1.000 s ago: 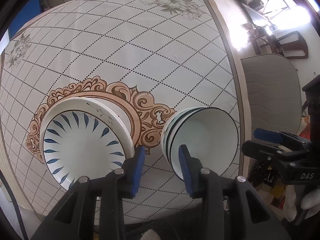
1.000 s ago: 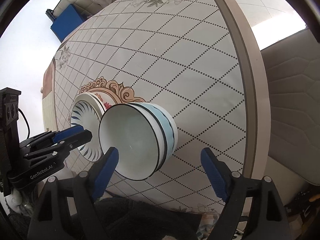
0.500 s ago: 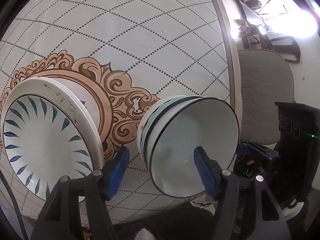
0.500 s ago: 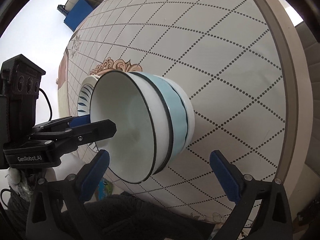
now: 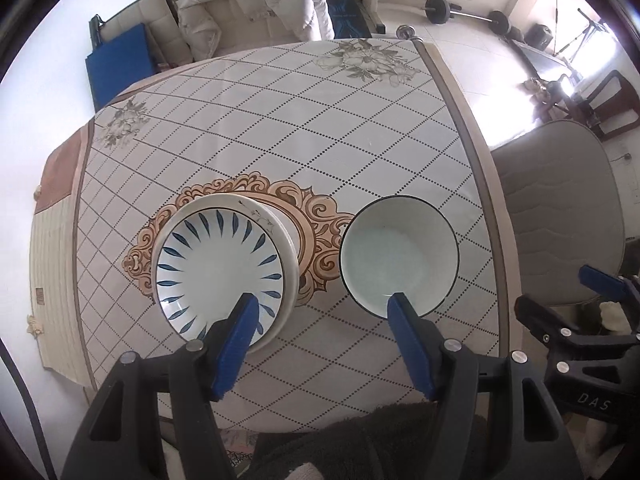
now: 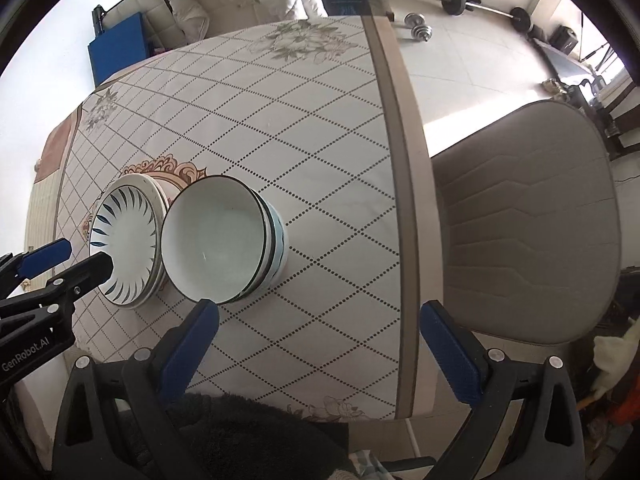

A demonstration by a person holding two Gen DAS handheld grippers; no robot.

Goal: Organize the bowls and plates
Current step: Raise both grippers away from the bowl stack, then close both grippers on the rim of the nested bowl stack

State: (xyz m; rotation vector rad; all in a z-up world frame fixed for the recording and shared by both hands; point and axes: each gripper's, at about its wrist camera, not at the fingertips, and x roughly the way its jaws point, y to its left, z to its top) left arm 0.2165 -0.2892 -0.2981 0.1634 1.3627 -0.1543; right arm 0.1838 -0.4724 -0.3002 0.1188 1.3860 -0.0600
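Observation:
A stack of plates (image 5: 218, 266), topped by a white plate with blue leaf marks, sits on the table's ornate centre motif. Beside it on the right stands a stack of nested bowls (image 5: 398, 254), white and pale blue with dark rims. My left gripper (image 5: 320, 312) is open and empty, held above the table's near edge between the two stacks. My right gripper (image 6: 318, 320) is open and empty, near the table's right edge; the bowls (image 6: 226, 240) and plates (image 6: 126, 242) lie to its left. Each gripper also shows in the other's view.
The table (image 5: 280, 120) has a white cloth with a dotted diamond grid and flower corners. A grey padded chair (image 6: 532, 220) stands at the table's right side. A white padded coat on a chair (image 5: 248, 4) and dumbbells (image 6: 418, 26) lie beyond the far edge.
Both grippers have pulled back and up from the bowl stack, which now stands free on the table. The left gripper's jaws have opened wider.

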